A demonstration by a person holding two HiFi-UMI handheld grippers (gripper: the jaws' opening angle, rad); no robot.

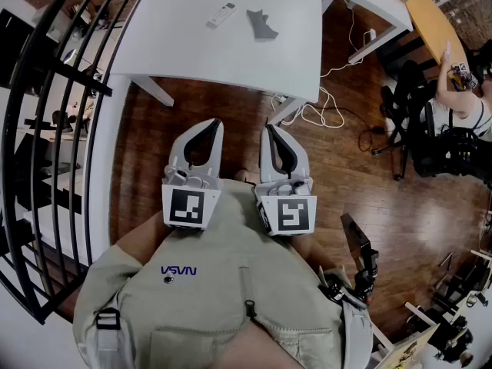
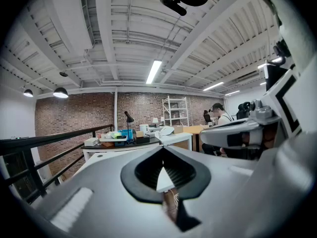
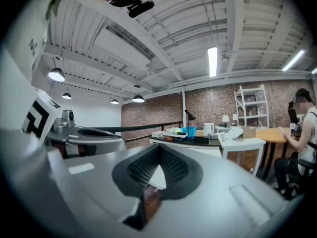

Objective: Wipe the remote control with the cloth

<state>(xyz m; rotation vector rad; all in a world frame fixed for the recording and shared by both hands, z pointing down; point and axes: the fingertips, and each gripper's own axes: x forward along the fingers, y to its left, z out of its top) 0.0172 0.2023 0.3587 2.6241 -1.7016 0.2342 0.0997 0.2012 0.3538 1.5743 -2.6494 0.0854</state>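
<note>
Head view, claws: your left claw (image 1: pixel 215 123) and right claw (image 1: pixel 269 127) sit side by side just in front of your chest. They are above the wooden floor (image 1: pixel 231 106) and point toward the white surface (image 1: pixel 154 44).
Head view, remote control: the remote control (image 1: pixel 221 14) lies on the far part of the surface, well apart from both claws.
Head view, cloth: the grey cloth (image 1: pixel 261 25) lies crumpled just to the right of the remote control, with a small gap between them.
Head view, surroundings: a black railing (image 1: pixel 46 98) curves along your left. A white cable (image 1: pixel 323 114) trails on the floor by the surface's leg. A seated person (image 1: pixel 461 106) is at the far right.
Left gripper view, left claw: its jaws are together, tips meeting, with nothing between them. A sliver of the white surface shows through the gap behind the tips.
Left gripper view, neighbour: your right claw fills the right edge.
Right gripper view, right claw: its jaws are pressed together and hold nothing.
Right gripper view, background: a brick wall (image 3: pixel 163 113) stands beyond, with your left claw at the left edge.
</note>
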